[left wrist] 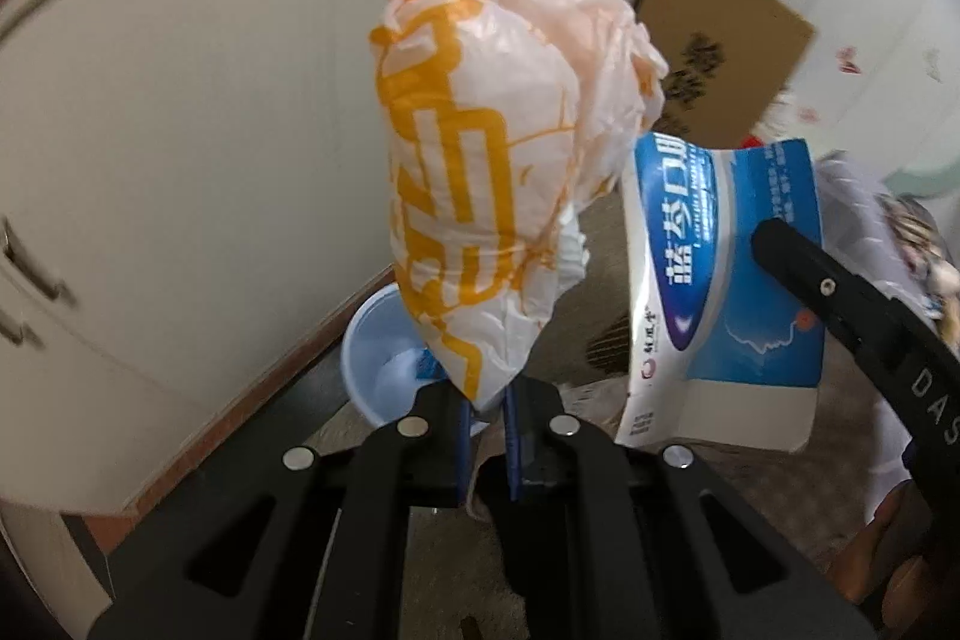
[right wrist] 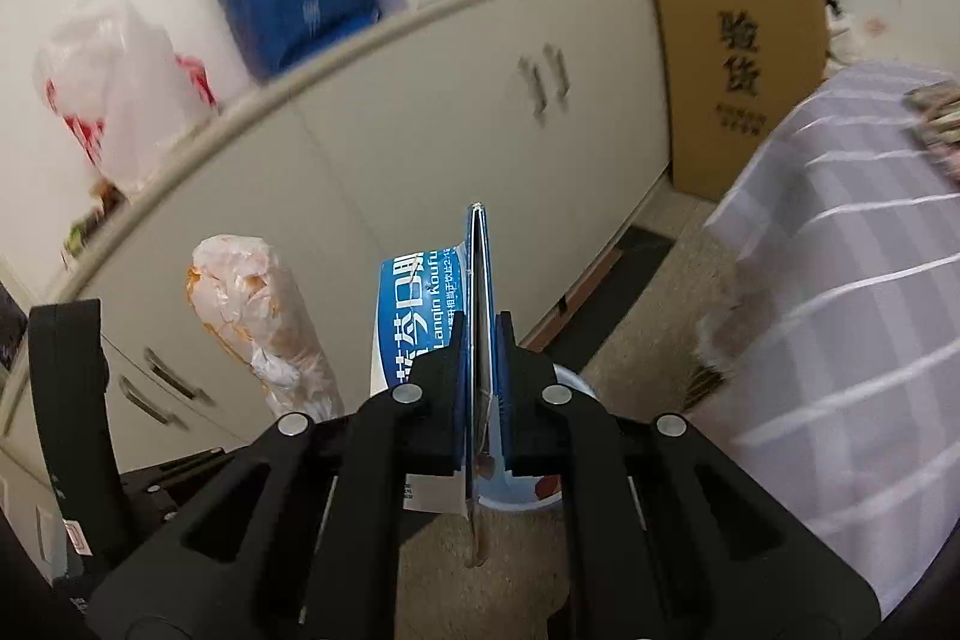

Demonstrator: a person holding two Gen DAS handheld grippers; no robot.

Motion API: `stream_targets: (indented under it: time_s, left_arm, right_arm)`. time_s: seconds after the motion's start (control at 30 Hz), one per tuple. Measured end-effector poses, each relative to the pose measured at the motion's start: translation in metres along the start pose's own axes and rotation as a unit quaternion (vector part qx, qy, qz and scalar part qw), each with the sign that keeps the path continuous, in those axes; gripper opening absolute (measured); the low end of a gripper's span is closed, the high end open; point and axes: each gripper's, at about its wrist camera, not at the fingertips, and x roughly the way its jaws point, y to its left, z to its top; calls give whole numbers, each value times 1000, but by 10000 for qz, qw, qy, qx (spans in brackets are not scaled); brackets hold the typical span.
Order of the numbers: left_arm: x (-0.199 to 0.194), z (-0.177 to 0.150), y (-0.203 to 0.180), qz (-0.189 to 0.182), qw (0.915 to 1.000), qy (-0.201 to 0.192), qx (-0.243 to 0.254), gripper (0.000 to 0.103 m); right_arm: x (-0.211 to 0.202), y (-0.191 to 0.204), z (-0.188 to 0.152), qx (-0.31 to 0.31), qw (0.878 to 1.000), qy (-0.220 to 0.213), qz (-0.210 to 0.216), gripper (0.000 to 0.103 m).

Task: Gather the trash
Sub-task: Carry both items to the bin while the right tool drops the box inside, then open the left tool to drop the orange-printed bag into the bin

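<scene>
The right gripper (right wrist: 480,340) pinches a flattened blue box (right wrist: 420,304) edge-on; beside it a crumpled plastic bag (right wrist: 252,304), cabinets (right wrist: 420,148) behind.

Thin plastic, glossy card and matt fittings

The crumpled white-and-orange plastic bag (left wrist: 480,172) is thin, wrinkled film with a faint sheen; the flattened blue-and-white medicine carton (left wrist: 720,292) is smooth, glossy printed card. The black left tongs (left wrist: 486,400) and black right tongs (right wrist: 480,388) look like matt moulded plastic with shiny round metal studs. The pale blue plastic bowl (left wrist: 378,358) is smooth, the brown cardboard box (right wrist: 738,58) dull and papery, the cream cabinet doors (right wrist: 420,148) satin, and the grey striped cloth (right wrist: 840,316) soft and woven.
</scene>
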Motion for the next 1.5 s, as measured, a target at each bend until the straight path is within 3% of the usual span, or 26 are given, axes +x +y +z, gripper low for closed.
stream_targets:
  time_s: [0.13, 0.23, 0.27, 0.33, 0.37, 0.5, 0.83, 1.1, 1.3, 1.4, 1.47, 1.5]
  left_arm:
    - [35, 2, 29, 170, 9987, 254, -396, 9]
    - [54, 0, 38, 218, 9971, 409, -611, 9]
    - [59, 3, 42, 230, 9967, 441, -643, 9]
    - [70, 5, 44, 267, 9959, 516, -689, 9]
    - [73, 8, 46, 266, 9957, 543, -704, 9]
    - [88, 3, 44, 270, 9947, 672, -727, 9]
    - [138, 2, 45, 155, 9910, 1203, -568, 9]
    - [179, 3, 38, 155, 9854, 1620, -502, 9]
    - [192, 11, 29, 161, 9848, 1676, -428, 10]
    - [192, 18, 31, 119, 9858, 1614, -457, 18]
    - [195, 21, 30, 160, 9849, 1643, -522, 48]
    - [196, 21, 32, 176, 9848, 1637, -556, 52]
  right_arm:
    - [50, 10, -3, -25, 9996, 299, 4, 9]
    - [83, 7, -4, 75, 9991, 395, 111, 18]
    - [92, 5, -5, 126, 9989, 423, 161, 22]
    - [112, 0, -9, 253, 9977, 554, 283, 50]
    - [118, -1, -10, 251, 9978, 578, 194, 52]
    - [126, -7, -21, 174, 9978, 635, 102, 52]
    - [134, -24, -40, 74, 9968, 742, -303, 64]
    - [146, -43, -44, 298, 9945, 810, -592, 70]
    - [148, -49, -43, 449, 9941, 838, -527, 71]
    - [146, -51, -41, 551, 9939, 819, -487, 71]
    - [144, -53, -40, 611, 9939, 777, -480, 71]
    - [143, -54, -39, 623, 9939, 772, -477, 71]
